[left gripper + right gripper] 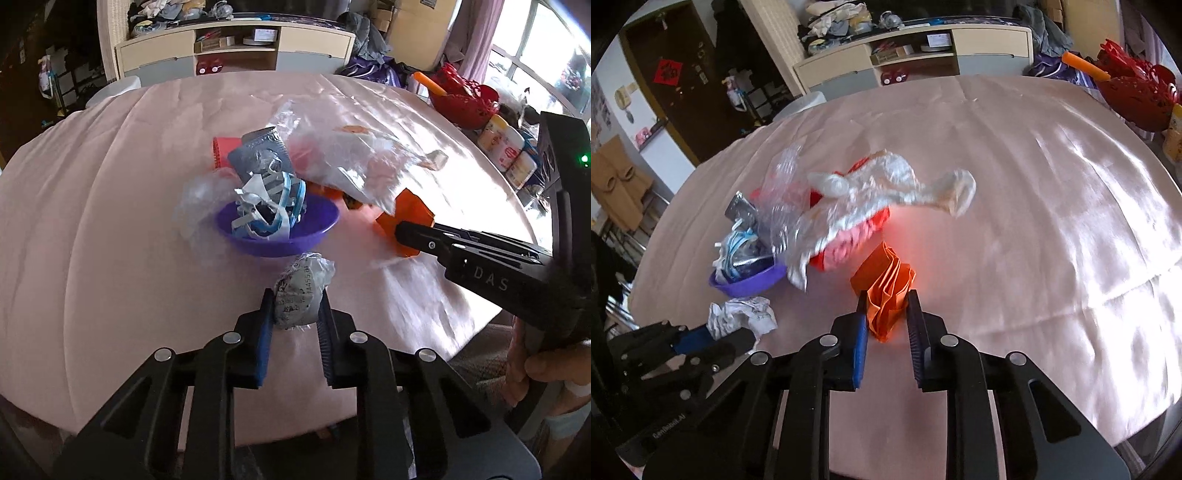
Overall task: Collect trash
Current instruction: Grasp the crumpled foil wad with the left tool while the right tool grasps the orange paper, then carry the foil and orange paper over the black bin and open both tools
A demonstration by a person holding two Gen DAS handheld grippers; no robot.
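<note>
Both grippers pinched trash near the purple bowl (277, 232): the left gripper (295, 306) squeezed a crumpled paper ball (301, 291), and the right gripper (886, 314) squeezed folded orange paper (886, 291).

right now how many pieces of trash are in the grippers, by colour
grey-white crumpled printed paper wad, in the left gripper: 1
orange folded paper piece, in the right gripper: 1
total: 2
</note>
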